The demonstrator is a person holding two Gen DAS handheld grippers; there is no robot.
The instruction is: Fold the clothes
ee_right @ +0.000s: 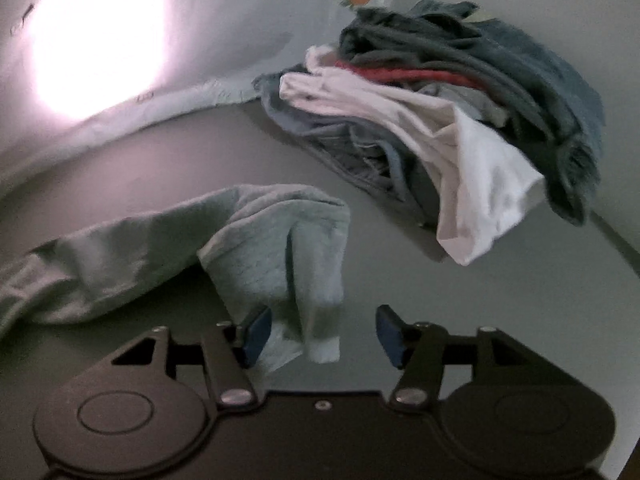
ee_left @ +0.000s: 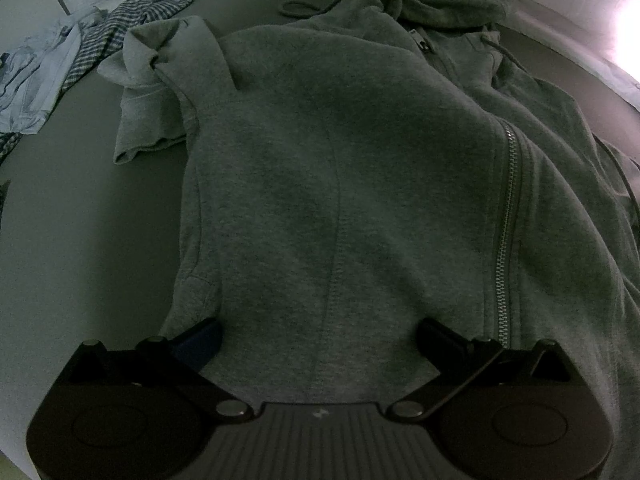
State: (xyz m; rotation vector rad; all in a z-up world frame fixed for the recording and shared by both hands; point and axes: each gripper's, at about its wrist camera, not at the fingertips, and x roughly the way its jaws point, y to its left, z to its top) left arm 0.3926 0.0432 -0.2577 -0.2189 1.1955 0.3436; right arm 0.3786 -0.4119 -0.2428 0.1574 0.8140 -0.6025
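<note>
A grey zip hoodie lies front-up on the grey table, with its zipper running down the right side. One sleeve is bunched at its upper left. My left gripper is open, its fingers spread wide over the hoodie's lower hem. In the right wrist view a grey sleeve rises from the table in a peak, and its cuff hangs down between the fingers. My right gripper is open. The cuff brushes the left fingertip and stands apart from the right one.
A pile of mixed clothes sits at the back right of the table against a white wall. A checked garment and a pale printed cloth lie at the far left. The hood with its drawstrings reaches the back edge.
</note>
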